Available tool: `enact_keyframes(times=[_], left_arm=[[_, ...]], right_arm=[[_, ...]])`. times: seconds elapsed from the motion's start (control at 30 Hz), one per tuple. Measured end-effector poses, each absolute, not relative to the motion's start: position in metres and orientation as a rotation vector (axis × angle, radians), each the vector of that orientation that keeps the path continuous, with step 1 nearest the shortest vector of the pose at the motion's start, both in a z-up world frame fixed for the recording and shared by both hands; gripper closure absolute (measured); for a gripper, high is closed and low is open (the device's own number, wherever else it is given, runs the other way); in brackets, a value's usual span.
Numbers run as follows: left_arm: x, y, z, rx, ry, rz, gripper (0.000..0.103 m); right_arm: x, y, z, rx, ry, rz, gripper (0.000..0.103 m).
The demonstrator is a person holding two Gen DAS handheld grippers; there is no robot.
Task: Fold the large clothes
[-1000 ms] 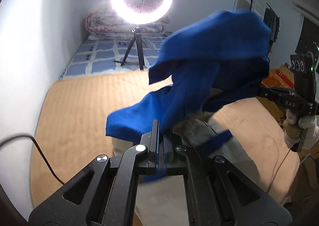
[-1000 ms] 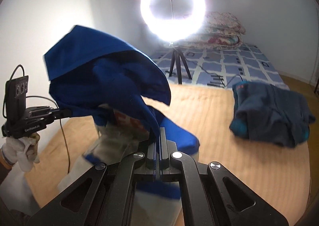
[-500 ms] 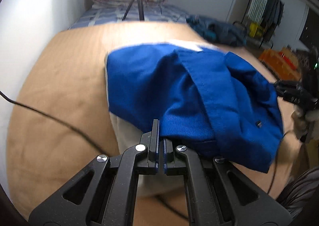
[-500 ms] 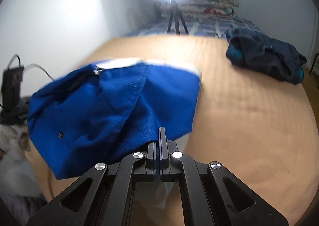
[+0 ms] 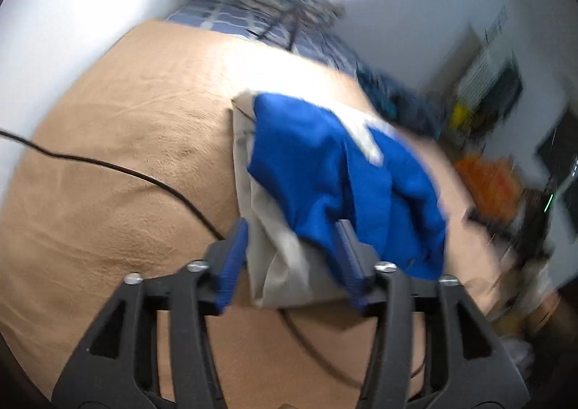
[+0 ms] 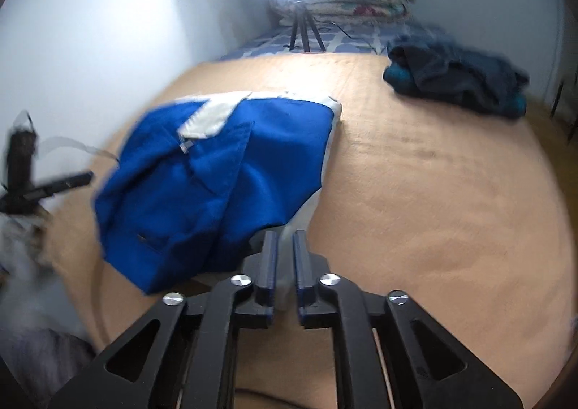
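In the left wrist view, the left gripper (image 5: 292,257), its jaws just opened wide, straddles the grey hem of the blue-and-grey folded cotton garment (image 5: 336,170) at frame centre; its long axis runs toward upper left. Pulling back could snag that loose hem. In the right wrist view, the right gripper (image 6: 285,264), jaws just parted slightly, has a grey edge between them, unpressed; the garment lies centre-left on the tan bedspread (image 6: 433,192).

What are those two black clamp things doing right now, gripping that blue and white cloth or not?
Left gripper: open, jaws just spread, blue and white cloth garment lying loose between them.
Right gripper: open a little, just released, the garment's edge between its jaws.
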State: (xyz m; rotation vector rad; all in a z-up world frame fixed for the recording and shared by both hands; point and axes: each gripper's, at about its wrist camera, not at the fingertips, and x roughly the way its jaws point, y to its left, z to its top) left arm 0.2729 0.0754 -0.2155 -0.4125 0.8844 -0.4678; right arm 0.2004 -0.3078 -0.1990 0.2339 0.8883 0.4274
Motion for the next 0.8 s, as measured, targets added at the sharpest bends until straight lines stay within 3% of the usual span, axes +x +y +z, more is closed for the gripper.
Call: enact_keyframes(times=[0.1, 0.57, 0.67, 0.73, 0.8], left_arm=[[0.299, 0.092, -0.23, -0.668, 0.953, -0.5, 0.049], [0.354, 0.093, -0.279, -0.978, 1.036, -0.499, 0.05], [0.359, 0.084, -0.279, -0.955, 1.048, -0.482, 0.07], [0.361, 0.081, -0.277, -0.948, 1.048, -0.497, 0.095], [0.361, 0.078, -0.27, -0.93, 1.04, -0.498, 0.097]], right_arm=[[0.21, -0.313, -0.206, 0.393, 0.914, 0.473, 0.058], [0.244, -0.312, -0.256, 0.798, 1.011, 0.517, 0.055], [0.244, -0.312, -0.258, 0.817, 1.008, 0.521, 0.055], [0.242, -0.312, -0.258, 0.825, 1.005, 0.522, 0.058], [0.242, -0.312, -0.256, 0.839, 0.996, 0.531, 0.07]])
